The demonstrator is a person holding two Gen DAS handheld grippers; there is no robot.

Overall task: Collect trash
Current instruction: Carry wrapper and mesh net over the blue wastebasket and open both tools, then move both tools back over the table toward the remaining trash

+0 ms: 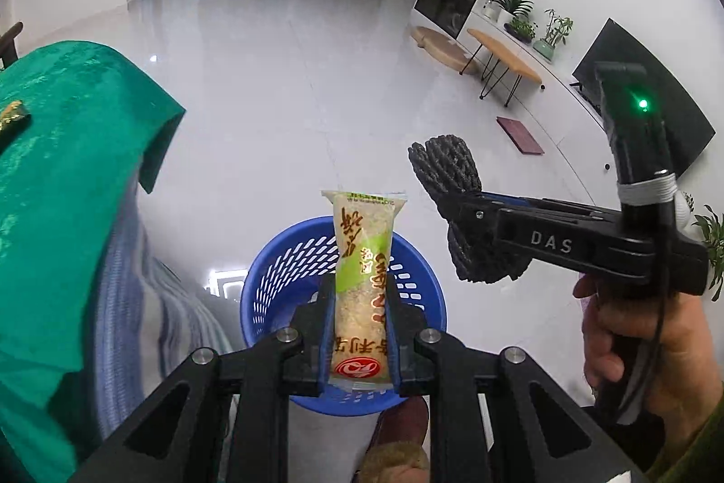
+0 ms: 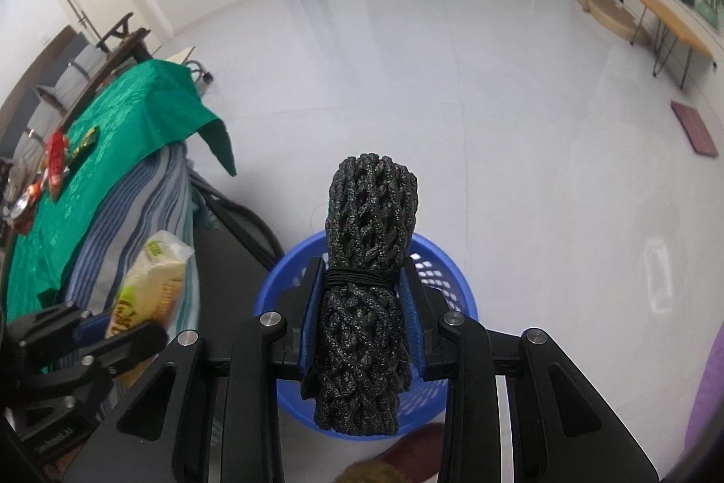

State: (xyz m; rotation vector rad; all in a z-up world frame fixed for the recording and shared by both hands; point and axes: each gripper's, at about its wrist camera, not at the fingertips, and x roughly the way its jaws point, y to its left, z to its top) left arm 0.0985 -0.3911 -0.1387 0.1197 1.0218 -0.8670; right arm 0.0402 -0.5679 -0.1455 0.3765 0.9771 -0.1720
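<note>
My left gripper [image 1: 359,293] is shut on a green and tan snack packet [image 1: 362,284], held upright above a blue slotted basket [image 1: 280,293] on the floor. My right gripper [image 2: 364,279] is shut on a black foam net bundle [image 2: 364,302] tied with a black band, also above the blue basket [image 2: 445,270]. In the left wrist view the right gripper [image 1: 457,220] with the black bundle [image 1: 448,166] is to the right of the packet. In the right wrist view the packet [image 2: 149,288] shows at the lower left.
A table with a green cloth [image 1: 68,166] stands to the left; wrappers [image 2: 56,161] lie on the cloth [image 2: 117,130]. A wooden bench [image 1: 507,62], plants, a TV and a dark red mat [image 1: 520,136] are at the right on the white tile floor.
</note>
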